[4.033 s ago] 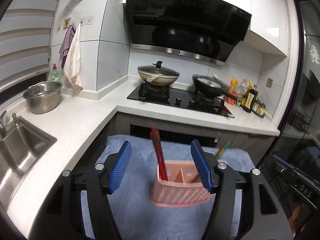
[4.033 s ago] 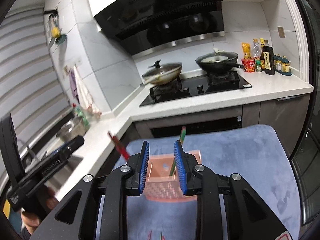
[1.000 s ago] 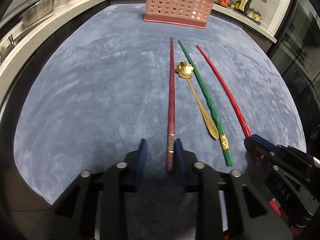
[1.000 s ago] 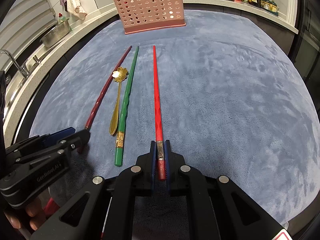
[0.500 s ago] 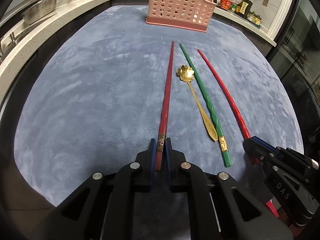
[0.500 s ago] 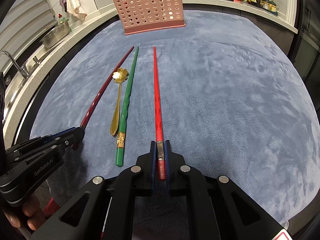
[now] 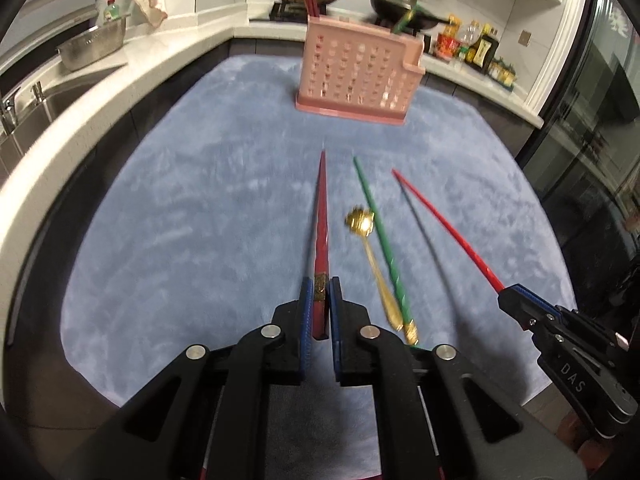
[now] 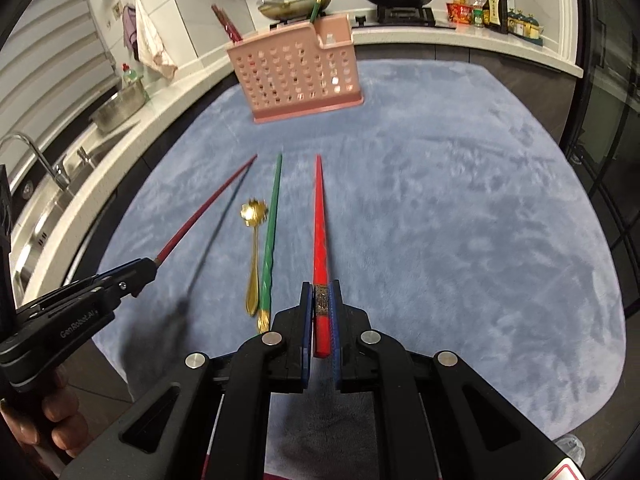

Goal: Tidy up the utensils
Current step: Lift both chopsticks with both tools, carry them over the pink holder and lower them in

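Chopsticks are clamped one in each gripper, the dark red chopstick (image 7: 321, 220) in the left gripper's (image 7: 320, 304) jaws and the bright red chopstick (image 8: 319, 220) in the right gripper's (image 8: 321, 304), both above the blue mat (image 8: 460, 208), where the green chopstick (image 8: 270, 236) and gold spoon (image 8: 253, 248) lie before the pink holder (image 8: 298, 76).

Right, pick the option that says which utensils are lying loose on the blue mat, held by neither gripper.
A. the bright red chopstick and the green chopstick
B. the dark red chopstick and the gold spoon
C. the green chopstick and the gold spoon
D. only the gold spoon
C: the green chopstick and gold spoon lie on the mat, while the left gripper clamps the dark red chopstick and the right gripper the bright red chopstick.
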A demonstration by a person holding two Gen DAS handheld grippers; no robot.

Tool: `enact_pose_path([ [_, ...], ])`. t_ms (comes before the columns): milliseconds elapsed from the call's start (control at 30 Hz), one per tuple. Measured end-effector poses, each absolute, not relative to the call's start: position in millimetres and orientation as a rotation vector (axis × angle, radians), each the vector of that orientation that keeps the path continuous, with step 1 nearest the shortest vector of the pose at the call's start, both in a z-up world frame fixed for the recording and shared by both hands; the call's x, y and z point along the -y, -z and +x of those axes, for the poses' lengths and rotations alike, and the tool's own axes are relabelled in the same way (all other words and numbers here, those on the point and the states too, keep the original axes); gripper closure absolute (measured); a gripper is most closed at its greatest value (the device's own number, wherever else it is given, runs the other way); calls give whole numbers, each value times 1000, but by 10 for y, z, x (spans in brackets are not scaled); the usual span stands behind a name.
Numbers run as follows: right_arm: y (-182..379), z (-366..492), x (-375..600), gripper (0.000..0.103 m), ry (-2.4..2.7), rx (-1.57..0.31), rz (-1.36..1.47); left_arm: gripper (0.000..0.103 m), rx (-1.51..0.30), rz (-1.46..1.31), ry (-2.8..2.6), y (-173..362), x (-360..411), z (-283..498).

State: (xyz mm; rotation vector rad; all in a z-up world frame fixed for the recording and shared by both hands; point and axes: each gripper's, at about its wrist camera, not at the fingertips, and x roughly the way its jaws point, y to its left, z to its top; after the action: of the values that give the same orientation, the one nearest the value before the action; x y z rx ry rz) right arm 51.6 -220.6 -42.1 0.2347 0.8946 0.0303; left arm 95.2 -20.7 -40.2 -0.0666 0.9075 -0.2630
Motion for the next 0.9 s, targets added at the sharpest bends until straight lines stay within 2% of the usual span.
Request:
enact_pose_path([
  [567,-593,770,2555,96,-6,-672,278,96,-660,-123,238,-648,24,1342],
  [900,-959,1071,2702,96,-21,-585,306,96,-567,-133,262,-1107,71,1709],
])
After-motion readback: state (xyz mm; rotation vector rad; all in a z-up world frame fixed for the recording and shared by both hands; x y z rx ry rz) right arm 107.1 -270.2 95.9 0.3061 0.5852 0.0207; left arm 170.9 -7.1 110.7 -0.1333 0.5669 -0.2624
